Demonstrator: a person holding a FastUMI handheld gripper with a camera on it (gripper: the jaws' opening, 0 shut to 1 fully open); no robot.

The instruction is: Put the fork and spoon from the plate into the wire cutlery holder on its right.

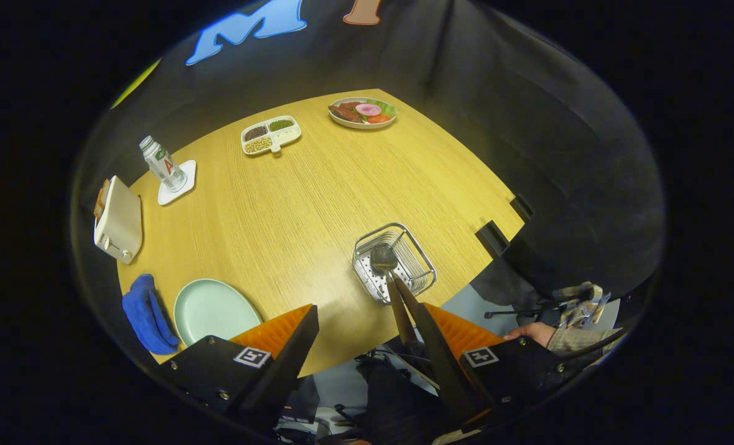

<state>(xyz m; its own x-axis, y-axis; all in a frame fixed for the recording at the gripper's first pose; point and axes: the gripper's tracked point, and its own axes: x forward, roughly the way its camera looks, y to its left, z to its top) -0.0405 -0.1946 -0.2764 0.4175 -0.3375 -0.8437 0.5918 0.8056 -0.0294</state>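
Note:
The wire cutlery holder (394, 261) stands on the wooden table (317, 198) near its right edge, just beyond my fingertips. A spoon (382, 258) stands in it bowl down, and a second dark handle (407, 295) leans beside the spoon's handle; its head is hidden in the basket. Both handles rise toward me along the inner side of my right finger (431, 330). The pale green plate (215, 309) lies bare to the left of the holder, beyond my left finger (292, 337). My gripper (367, 309) hangs high over the table's near edge, open wide, with nothing pressed between its fingers.
A blue cloth (147, 312) lies left of the plate. Further back on the left are a white toaster (118, 222) and a bottle (162, 164) on a white coaster. A divided dish (271, 133) and a plate of food (362, 112) sit at the far side. A person's hand (530, 334) is at the right.

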